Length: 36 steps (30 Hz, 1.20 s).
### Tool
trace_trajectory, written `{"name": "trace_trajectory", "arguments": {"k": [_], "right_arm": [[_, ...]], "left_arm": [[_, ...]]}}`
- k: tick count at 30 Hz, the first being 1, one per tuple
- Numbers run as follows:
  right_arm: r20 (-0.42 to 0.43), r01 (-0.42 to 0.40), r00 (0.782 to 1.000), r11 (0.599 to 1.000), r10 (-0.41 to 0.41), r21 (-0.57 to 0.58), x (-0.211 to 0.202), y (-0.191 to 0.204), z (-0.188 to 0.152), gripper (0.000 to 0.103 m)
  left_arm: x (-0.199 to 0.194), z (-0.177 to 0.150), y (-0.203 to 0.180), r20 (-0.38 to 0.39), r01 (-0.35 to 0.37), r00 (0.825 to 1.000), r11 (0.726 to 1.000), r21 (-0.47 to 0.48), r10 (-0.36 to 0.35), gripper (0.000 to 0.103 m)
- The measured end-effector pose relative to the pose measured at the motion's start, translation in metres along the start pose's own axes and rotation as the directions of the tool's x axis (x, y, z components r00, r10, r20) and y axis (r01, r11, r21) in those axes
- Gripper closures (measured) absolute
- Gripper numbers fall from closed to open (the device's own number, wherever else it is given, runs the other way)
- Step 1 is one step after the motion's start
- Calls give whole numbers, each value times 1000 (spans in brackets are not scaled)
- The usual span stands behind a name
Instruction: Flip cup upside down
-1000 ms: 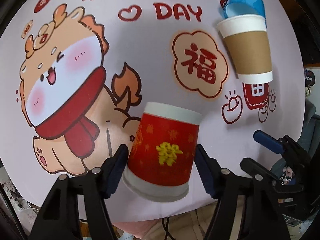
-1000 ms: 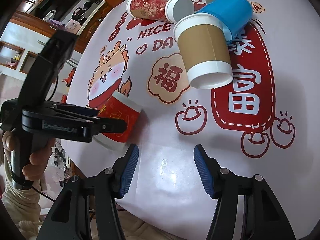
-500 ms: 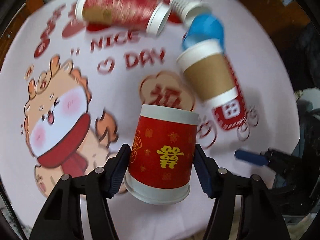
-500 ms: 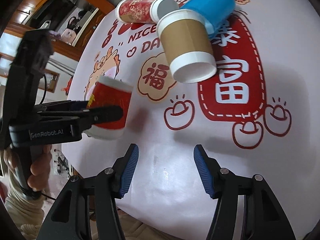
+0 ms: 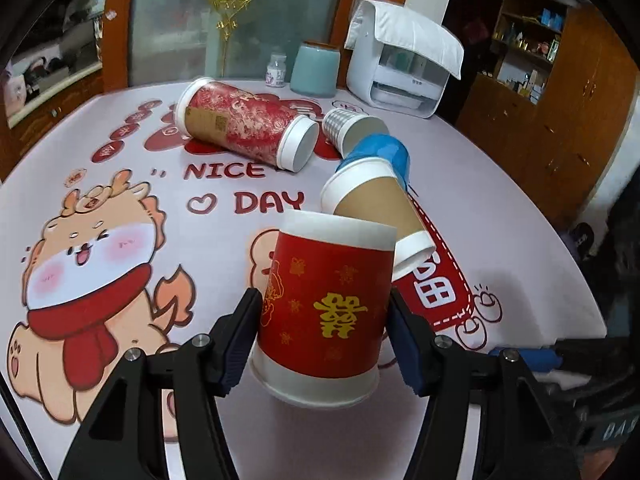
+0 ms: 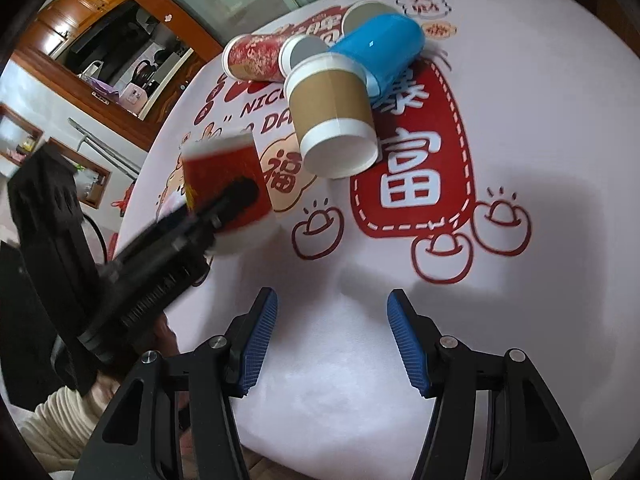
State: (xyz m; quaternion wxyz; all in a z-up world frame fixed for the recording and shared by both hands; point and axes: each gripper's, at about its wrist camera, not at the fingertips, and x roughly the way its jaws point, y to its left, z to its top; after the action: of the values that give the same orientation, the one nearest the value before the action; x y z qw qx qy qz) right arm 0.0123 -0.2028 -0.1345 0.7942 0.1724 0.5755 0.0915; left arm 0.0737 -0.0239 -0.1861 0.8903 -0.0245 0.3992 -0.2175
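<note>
My left gripper [image 5: 326, 334] is shut on a red paper cup [image 5: 326, 304] with a gold character and white bands. It holds the cup above the table, near upright, pads on both sides. The right wrist view shows that cup [image 6: 224, 184] blurred in the left gripper [image 6: 236, 196]. My right gripper [image 6: 330, 340] is open and empty over the bare tablecloth near the front edge.
On the printed tablecloth [image 5: 120, 200] lie a brown sleeved cup [image 5: 380, 216], a blue cup [image 5: 384, 156], a long red patterned cup [image 5: 244, 128] and a silver patterned cup [image 5: 348, 128]. A teal jar [image 5: 316, 68] and white appliance [image 5: 400, 56] stand at the back.
My left gripper has lifted the red cup off the table and tilted upward, so its view now reaches the far table and room. The right gripper has stayed nearly still.
</note>
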Motion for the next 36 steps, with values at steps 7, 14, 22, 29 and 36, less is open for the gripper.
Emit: {"name": "trace_trajectory", "arguments": {"k": [7,14,22,29,36], "right_arm": [[51,79,996,996,-77,-39,-6,0,0,44],[83,74,994,996,-71,-41,-15,4,-5,44],[188,123,977,987,-101,-106,-39,18,-12,43],[289,165,949,978,-123,-125,-83,41,-24,36],[389,183,915,969,-107,-164,-148,85,-33,21]], "left_arm": [[-2,-24,2,-83,-16,996,999,30,18,38],[-11,-29,1,-100,-54,993,997,63,60,14],[-51,-25,-2,-93,-135,985,986,96,144,6],[-115,-6,-6,-13,-243,970,967,72,244,1],[-167,19,-20,49,-283,958,959,1,282,1]]}}
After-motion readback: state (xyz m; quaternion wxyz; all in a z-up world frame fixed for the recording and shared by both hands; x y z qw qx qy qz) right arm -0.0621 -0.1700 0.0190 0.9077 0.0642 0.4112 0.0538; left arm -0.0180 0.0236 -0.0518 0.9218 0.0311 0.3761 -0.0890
